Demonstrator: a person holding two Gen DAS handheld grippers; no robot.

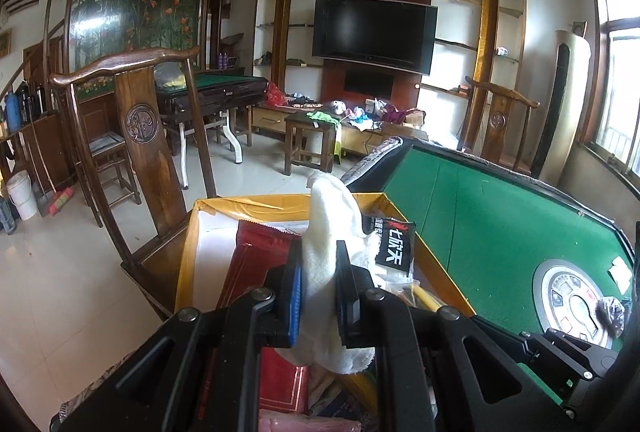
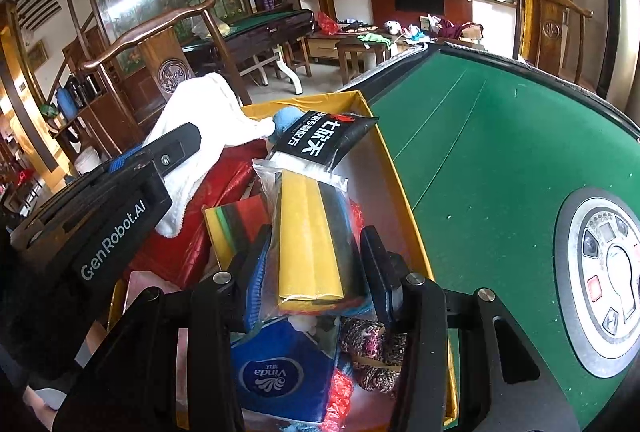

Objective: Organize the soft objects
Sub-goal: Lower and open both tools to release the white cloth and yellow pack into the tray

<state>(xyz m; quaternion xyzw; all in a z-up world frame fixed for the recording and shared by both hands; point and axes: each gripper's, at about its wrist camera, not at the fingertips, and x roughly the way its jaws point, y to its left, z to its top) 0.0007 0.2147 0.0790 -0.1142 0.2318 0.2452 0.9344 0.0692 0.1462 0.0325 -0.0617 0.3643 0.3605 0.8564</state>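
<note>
My left gripper [image 1: 319,292] is shut on a white towel [image 1: 328,256] and holds it above a yellow cardboard box [image 1: 188,244] full of soft goods. In the right wrist view the same towel [image 2: 200,120] hangs from the left gripper [image 2: 160,152] over the box's [image 2: 396,168] left side. My right gripper [image 2: 316,264] is open; its fingers straddle a clear bag of yellow and dark sponges [image 2: 308,232] with a black header label [image 2: 320,140]. Whether the pads touch the bag is unclear.
The box also holds red packets [image 2: 188,244], a blue Vinda tissue pack [image 2: 276,376], a knitted piece [image 2: 372,348] and a blue cloth [image 2: 286,116]. It sits on the green mahjong table [image 2: 500,136] beside the control dial [image 2: 604,280]. A wooden chair [image 1: 140,120] stands left.
</note>
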